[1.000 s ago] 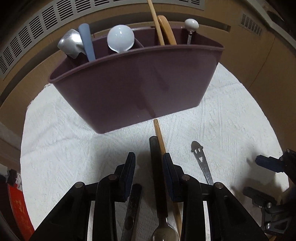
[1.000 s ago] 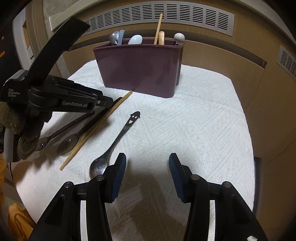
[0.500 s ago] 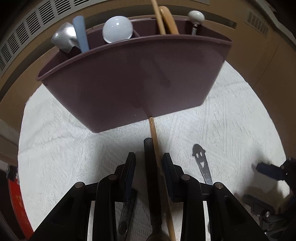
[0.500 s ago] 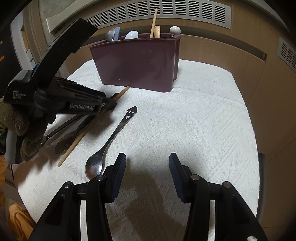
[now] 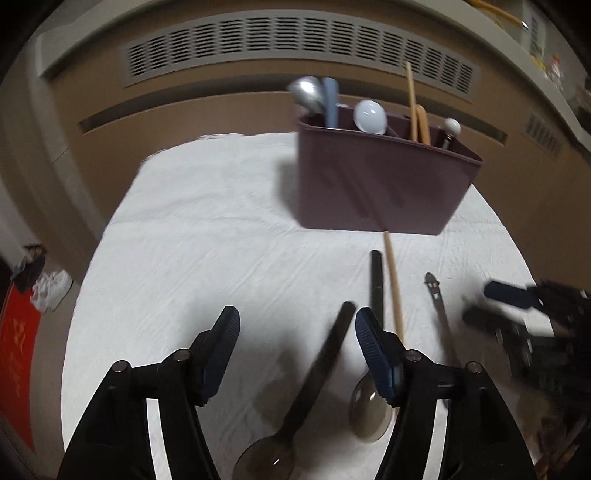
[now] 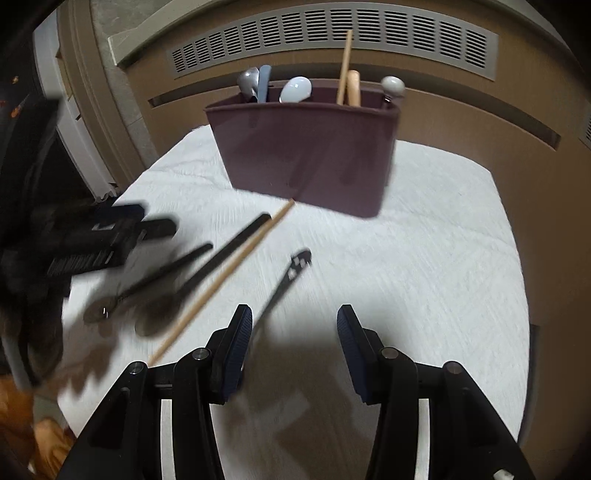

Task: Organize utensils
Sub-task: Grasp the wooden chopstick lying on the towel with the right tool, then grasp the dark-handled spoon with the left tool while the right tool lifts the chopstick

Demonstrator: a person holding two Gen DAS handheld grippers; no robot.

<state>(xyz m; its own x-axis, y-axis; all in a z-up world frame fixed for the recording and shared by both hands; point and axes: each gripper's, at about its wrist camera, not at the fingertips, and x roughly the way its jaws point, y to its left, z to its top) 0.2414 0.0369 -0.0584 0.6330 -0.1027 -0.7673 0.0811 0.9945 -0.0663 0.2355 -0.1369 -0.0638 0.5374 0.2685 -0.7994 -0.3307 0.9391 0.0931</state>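
Note:
A maroon caddy [image 5: 376, 192] [image 6: 306, 155] stands at the back of the white cloth and holds several utensils. In front of it lie two dark spoons [image 5: 317, 373] [image 5: 376, 291], a wooden chopstick [image 5: 393, 284] [image 6: 229, 273] and a metal spoon with a face cut in its handle [image 5: 437, 306] [image 6: 291, 273]. My left gripper [image 5: 295, 332] hovers above the dark spoons with its jaws opening. One dark handle lies on the cloth between the fingers, untouched. My right gripper [image 6: 293, 332] is open and holds nothing, with the metal spoon just to its left.
The cloth [image 5: 207, 236] covers a round table, with bare cloth left of the caddy and at the right [image 6: 443, 258]. A wood-panelled wall with a vent grille [image 6: 332, 33] curves behind. A red object [image 5: 16, 343] lies beyond the table's left edge.
My left gripper let go of the dark spoon handle, widened its jaws and drew back leftward from the caddy. The right gripper came slightly closer to the caddy.

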